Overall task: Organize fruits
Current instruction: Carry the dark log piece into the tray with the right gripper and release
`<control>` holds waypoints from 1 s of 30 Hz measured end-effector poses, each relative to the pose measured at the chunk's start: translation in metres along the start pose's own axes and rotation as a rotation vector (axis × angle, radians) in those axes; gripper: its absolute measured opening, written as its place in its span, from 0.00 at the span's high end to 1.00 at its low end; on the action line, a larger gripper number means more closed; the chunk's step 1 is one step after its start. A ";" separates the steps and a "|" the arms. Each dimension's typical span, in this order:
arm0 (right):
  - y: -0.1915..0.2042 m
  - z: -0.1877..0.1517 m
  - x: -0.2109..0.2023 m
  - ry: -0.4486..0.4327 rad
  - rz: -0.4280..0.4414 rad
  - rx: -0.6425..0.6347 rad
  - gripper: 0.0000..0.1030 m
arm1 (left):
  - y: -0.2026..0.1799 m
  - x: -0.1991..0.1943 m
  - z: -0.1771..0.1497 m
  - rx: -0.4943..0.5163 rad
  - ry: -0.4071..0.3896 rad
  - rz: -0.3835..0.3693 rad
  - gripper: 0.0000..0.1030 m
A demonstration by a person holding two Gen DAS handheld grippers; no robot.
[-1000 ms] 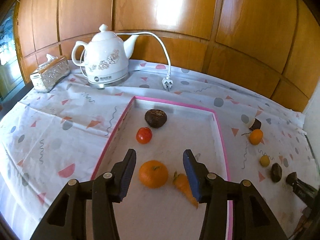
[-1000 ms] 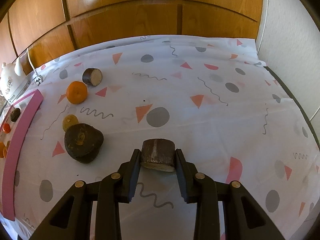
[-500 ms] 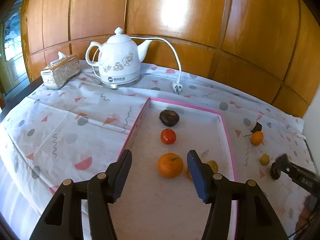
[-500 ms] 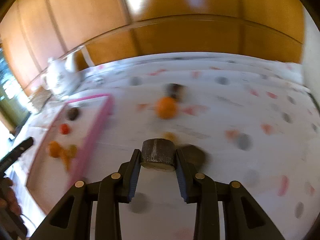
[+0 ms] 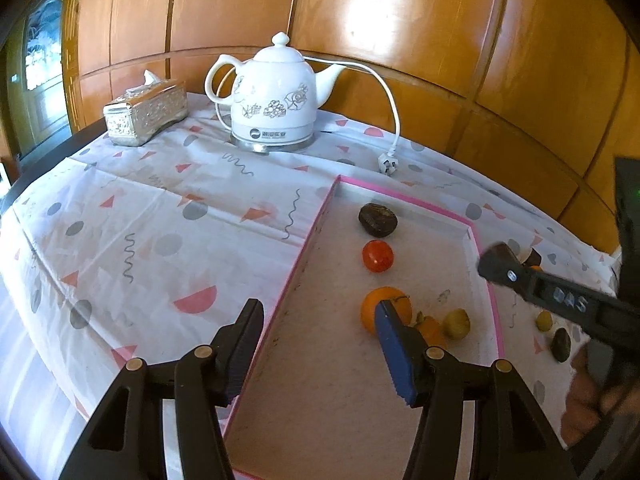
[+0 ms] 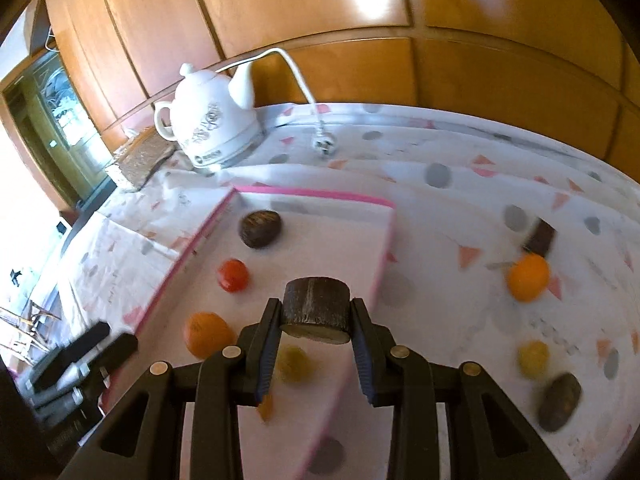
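Observation:
A pink-rimmed tray (image 5: 328, 208) (image 6: 312, 193) holds a dark brown fruit (image 5: 377, 220) (image 6: 260, 229), a red tomato (image 5: 377, 255) (image 6: 233, 275), an orange (image 5: 372, 306) (image 6: 206, 332), a carrot (image 5: 434, 330) and a small yellow fruit (image 5: 457, 323) (image 6: 296, 364). My right gripper (image 6: 315, 326) is shut on a dark brown cylinder piece (image 6: 316, 306), held above the tray's right part; it also shows in the left wrist view (image 5: 496, 258). My left gripper (image 5: 316, 340) is open and empty above the tray's near left edge.
On the cloth right of the tray lie an orange (image 6: 528, 277), a dark cylinder piece (image 6: 541, 237), a small yellow fruit (image 6: 533, 358) and a dark fruit (image 6: 559, 401). A white kettle (image 5: 276, 100) with cord and plug (image 5: 387, 165) and a silver tissue box (image 5: 146, 114) stand at the back.
My right gripper has lifted the dark cylinder piece off the cloth and carried it left over the tray. My left gripper has drawn back and left from the orange.

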State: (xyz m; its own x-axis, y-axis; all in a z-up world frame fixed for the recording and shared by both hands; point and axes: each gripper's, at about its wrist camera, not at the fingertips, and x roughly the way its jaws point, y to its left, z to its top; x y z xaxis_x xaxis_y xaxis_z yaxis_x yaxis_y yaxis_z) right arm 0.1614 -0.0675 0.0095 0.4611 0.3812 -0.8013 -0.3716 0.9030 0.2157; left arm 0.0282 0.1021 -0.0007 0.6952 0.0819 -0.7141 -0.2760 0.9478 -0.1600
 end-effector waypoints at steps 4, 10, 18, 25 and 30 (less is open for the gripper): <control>0.010 0.001 0.004 -0.009 -0.016 -0.009 0.56 | -0.001 -0.002 0.000 0.008 -0.006 -0.001 0.43; 0.007 -0.019 -0.011 -0.043 -0.063 -0.021 0.49 | -0.008 -0.002 -0.002 0.020 0.001 -0.014 0.43; -0.001 -0.048 -0.044 -0.152 -0.216 -0.057 0.49 | -0.022 -0.006 -0.006 0.058 -0.003 -0.034 0.43; -0.019 -0.065 -0.068 -0.230 -0.349 -0.043 0.39 | -0.030 -0.006 -0.011 0.084 0.009 -0.041 0.43; -0.052 -0.074 -0.076 -0.211 -0.389 0.048 0.39 | -0.035 -0.007 -0.012 0.096 0.011 -0.053 0.43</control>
State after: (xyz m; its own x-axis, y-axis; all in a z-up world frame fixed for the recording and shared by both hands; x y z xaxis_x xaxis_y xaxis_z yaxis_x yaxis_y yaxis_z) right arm 0.0859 -0.1577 0.0174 0.7155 0.0386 -0.6975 -0.1022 0.9935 -0.0499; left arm 0.0251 0.0650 0.0016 0.6995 0.0279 -0.7141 -0.1741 0.9758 -0.1324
